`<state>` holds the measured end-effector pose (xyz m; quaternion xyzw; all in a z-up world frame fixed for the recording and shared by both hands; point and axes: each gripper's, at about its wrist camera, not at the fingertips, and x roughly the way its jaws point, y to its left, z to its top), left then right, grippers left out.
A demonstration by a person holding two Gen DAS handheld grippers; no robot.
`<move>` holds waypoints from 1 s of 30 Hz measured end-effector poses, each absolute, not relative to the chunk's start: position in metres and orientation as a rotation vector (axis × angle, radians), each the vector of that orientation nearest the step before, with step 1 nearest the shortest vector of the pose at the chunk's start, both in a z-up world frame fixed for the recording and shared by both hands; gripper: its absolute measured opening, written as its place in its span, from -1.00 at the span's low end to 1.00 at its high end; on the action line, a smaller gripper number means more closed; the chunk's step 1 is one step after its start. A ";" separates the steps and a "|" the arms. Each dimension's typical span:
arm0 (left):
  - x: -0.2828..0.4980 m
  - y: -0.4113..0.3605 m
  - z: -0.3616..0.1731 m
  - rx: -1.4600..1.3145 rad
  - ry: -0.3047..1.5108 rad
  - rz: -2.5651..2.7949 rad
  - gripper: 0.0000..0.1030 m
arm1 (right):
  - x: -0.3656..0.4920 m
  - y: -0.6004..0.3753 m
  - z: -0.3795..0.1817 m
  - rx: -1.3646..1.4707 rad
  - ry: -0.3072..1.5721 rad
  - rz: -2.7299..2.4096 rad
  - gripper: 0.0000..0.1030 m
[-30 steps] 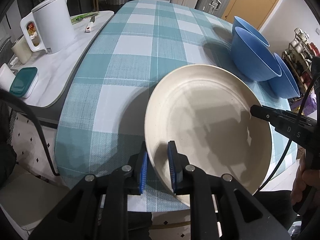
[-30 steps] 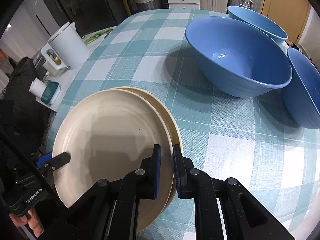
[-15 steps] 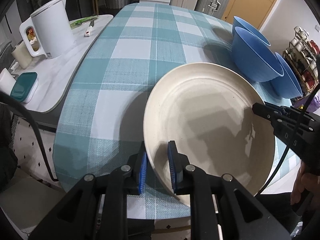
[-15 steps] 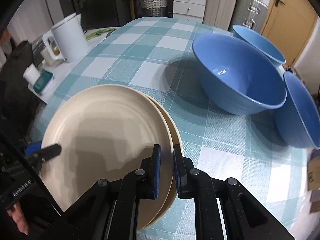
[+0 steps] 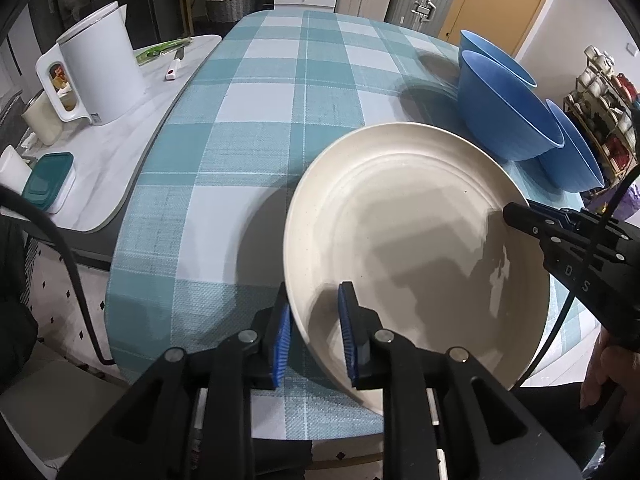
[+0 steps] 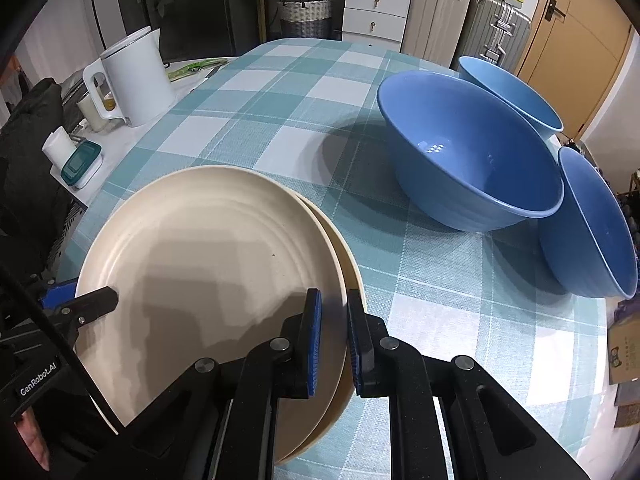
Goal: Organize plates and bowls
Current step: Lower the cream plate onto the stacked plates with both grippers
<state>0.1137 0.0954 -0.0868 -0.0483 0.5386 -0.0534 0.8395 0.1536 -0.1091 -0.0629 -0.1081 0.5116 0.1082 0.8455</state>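
Two cream plates lie stacked at the near edge of the checked table. The top plate (image 5: 400, 240) (image 6: 208, 248) covers the lower plate (image 6: 354, 268), which shows only as a rim. My left gripper (image 5: 314, 332) has the stack's left rim between its blue pads. Its jaws are opening, but the pads still touch the rim. My right gripper (image 6: 332, 336) is shut on both rims at the opposite side, and its tip (image 5: 516, 212) shows in the left wrist view. Three blue bowls stand beyond: a big one (image 6: 472, 168), one behind (image 6: 508, 88), one at the right (image 6: 592, 232).
A white kettle (image 5: 100, 76) (image 6: 136, 80) and a teal-lidded box (image 5: 48, 184) stand on the marble side counter left of the table. The table (image 5: 256, 100) stretches away behind the plates. A shelf of cups (image 5: 600, 120) is at the far right, beyond the bowls.
The plates stay between both grippers at the table's near edge. The right wrist view has tilted and rolled a little. The left gripper's pads stand slightly wider apart.
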 end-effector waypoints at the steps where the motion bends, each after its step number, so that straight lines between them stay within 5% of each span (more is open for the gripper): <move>1: 0.114 0.095 -0.087 -0.102 1.139 -0.111 -0.62 | 0.153 -0.109 -0.062 -0.231 1.076 0.228 -0.76; 30: 0.114 0.088 -0.093 -0.050 1.093 -0.117 -0.48 | 0.141 -0.125 -0.056 -0.229 1.012 0.208 -0.72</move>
